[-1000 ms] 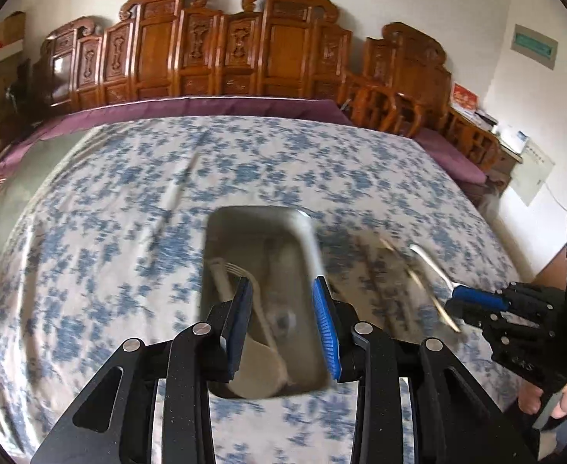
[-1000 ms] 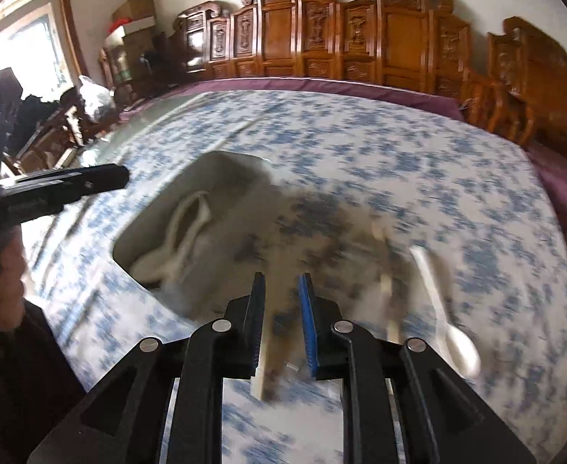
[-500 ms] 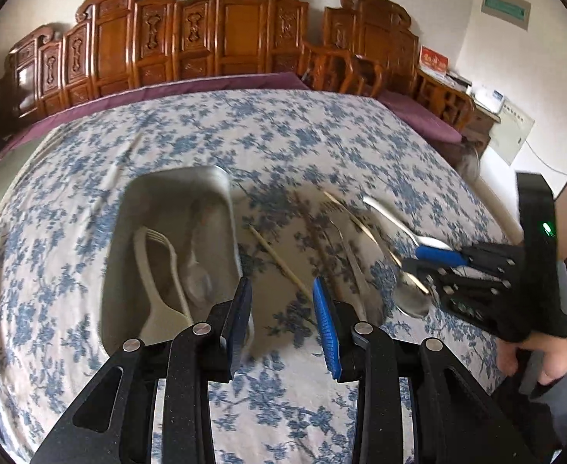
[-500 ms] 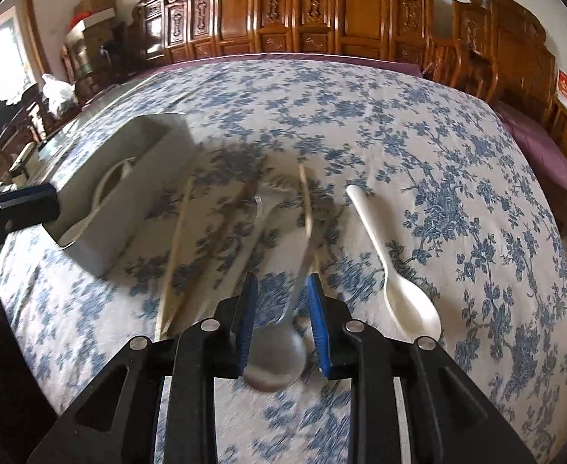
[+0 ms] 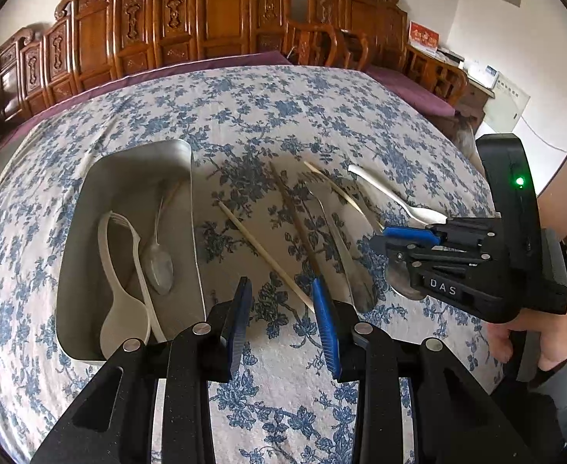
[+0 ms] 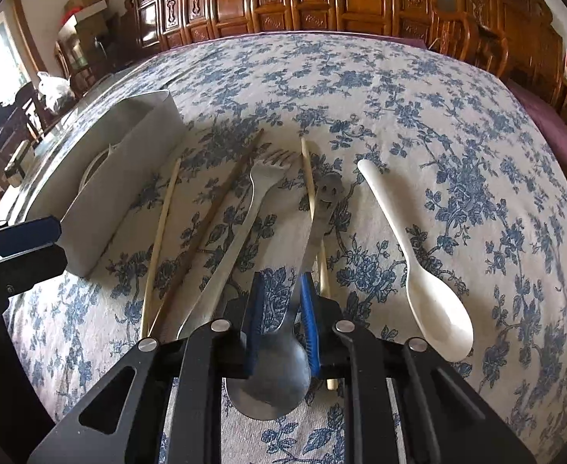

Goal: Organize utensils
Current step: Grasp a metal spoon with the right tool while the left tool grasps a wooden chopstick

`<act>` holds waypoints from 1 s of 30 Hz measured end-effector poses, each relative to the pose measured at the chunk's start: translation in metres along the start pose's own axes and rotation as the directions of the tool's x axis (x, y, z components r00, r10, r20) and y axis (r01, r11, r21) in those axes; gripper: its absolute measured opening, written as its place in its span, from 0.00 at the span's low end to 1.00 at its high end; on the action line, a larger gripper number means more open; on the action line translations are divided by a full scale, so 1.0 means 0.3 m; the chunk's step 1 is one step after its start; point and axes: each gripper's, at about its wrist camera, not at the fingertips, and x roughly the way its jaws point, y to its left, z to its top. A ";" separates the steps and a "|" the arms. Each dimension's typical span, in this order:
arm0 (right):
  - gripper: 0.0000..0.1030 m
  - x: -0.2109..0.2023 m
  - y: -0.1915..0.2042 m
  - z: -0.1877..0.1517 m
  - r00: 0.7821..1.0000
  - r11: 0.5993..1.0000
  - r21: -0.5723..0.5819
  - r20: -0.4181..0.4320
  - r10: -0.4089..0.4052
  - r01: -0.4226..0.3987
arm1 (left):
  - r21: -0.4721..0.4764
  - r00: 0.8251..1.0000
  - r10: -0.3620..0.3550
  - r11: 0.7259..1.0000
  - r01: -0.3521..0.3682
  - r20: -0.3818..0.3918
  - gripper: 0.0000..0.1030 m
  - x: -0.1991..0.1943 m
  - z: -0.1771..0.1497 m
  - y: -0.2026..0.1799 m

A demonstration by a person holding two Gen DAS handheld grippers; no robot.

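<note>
A grey tray (image 5: 90, 201) on the floral cloth holds a white fork, a white spoon (image 5: 123, 324) and a metal spoon (image 5: 159, 263); it also shows in the right wrist view (image 6: 128, 162). Right of it lie chopsticks (image 5: 264, 255), a metal fork (image 6: 245, 224), a metal spoon (image 6: 279, 363) with a smiley handle, and a white spoon (image 6: 419, 270). My right gripper (image 6: 281, 321) straddles the metal spoon's neck, jaws slightly apart. My left gripper (image 5: 283, 321) is open and empty over the cloth near the tray.
Carved wooden chairs (image 5: 206, 27) line the table's far edge. The right gripper body (image 5: 477, 266) and the hand holding it sit at the table's right side. Boxes and a bag (image 6: 55, 89) stand at the far left.
My left gripper has swung right from above the tray to the cloth beside it. My right gripper has come down around the metal spoon, which is now sharp between its jaws.
</note>
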 end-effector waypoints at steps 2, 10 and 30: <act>0.17 0.002 -0.003 0.001 1.000 1.000 0.011 -0.002 -0.009 0.009 | 0.000 1.000 0.000 1.000 0.000 -0.003 0.30 0.002 -0.002 -0.002; 0.17 0.021 -0.008 -0.005 0.997 0.997 0.004 -0.026 -0.077 0.077 | 0.010 1.000 0.015 1.000 -0.015 -0.014 0.30 0.012 -0.013 -0.008; 0.07 -0.020 -0.038 -0.001 0.997 0.997 0.008 0.008 -0.081 0.081 | -0.009 0.991 0.115 0.993 -0.116 -0.072 0.30 0.114 0.007 -0.107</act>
